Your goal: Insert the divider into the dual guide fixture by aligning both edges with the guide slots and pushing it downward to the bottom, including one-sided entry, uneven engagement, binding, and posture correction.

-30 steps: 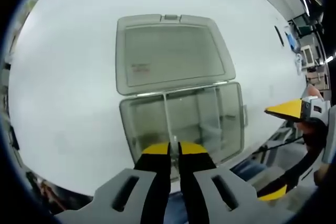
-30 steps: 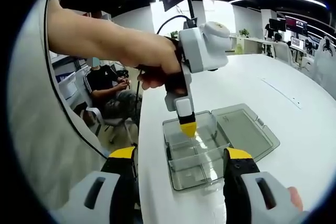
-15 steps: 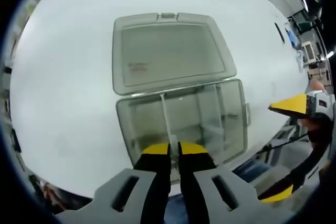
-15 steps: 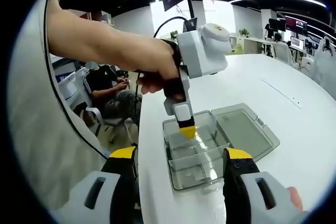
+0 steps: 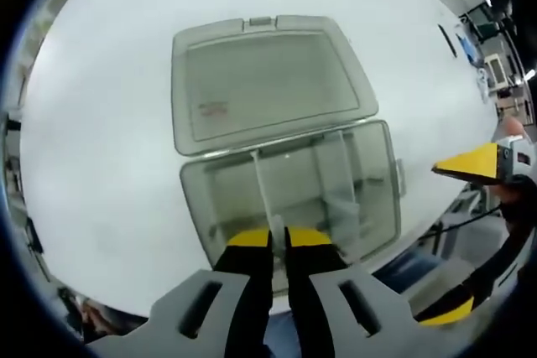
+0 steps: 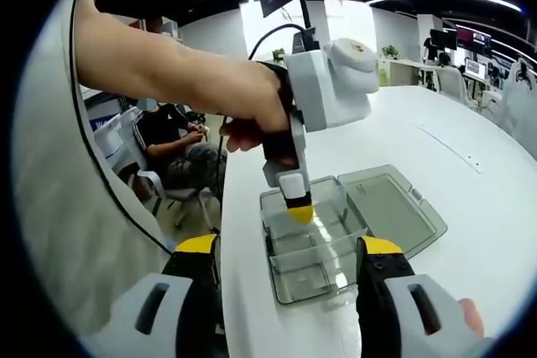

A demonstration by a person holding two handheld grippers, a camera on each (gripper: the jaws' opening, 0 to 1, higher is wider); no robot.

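While the left gripper (image 5: 278,236) stands over the clear fixture (image 5: 289,190) on the white bench (image 5: 101,123), jaws clenched on the thin divider (image 5: 262,186) inside it, the right gripper (image 6: 285,249) waits near, jaws spread, grasping nothing.

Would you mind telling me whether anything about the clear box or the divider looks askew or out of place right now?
Nothing stands out. The clear box sits flat on the white table with its lid open flat; the left gripper pinches the upright divider inside.
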